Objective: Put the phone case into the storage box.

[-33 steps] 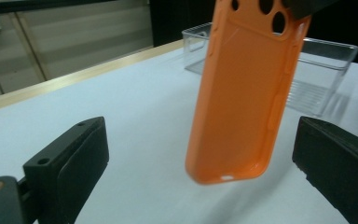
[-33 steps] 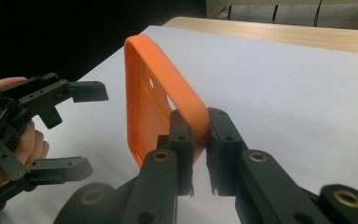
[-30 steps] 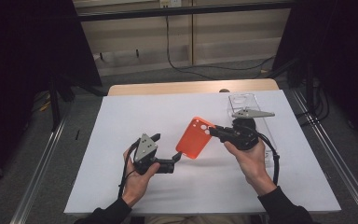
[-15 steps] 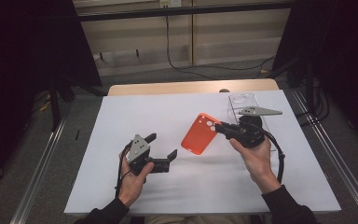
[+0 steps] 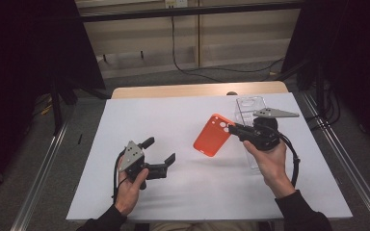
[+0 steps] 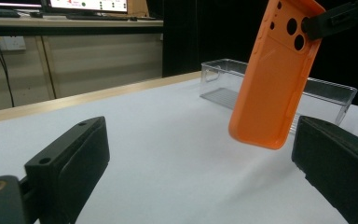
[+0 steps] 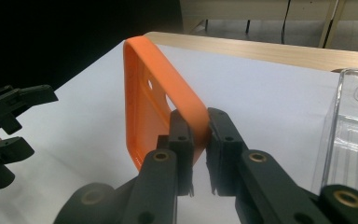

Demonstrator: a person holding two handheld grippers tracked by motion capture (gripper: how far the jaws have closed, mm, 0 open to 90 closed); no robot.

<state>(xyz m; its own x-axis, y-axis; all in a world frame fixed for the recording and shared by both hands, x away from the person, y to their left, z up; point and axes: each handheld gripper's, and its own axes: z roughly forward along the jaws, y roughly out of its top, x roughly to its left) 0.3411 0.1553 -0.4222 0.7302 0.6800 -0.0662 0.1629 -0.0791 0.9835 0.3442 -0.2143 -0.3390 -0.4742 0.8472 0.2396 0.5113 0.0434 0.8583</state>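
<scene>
The right gripper [image 5: 235,130], jaws clamped on the camera-hole end of an orange phone case [image 5: 213,135], holds it tilted above the white table [image 5: 183,120], right of the middle. The left gripper [image 5: 160,151] hovers near the front edge with jaws wide and empty. A clear plastic tray [image 6: 279,91], its far end apparently holding a transparent case, lies along the table's right edge.

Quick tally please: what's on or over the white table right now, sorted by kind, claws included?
Orange phone case: 1
Clear plastic tray: 1
Claws: 2, left claw open, right claw shut on the phone case
Total: 4
</scene>
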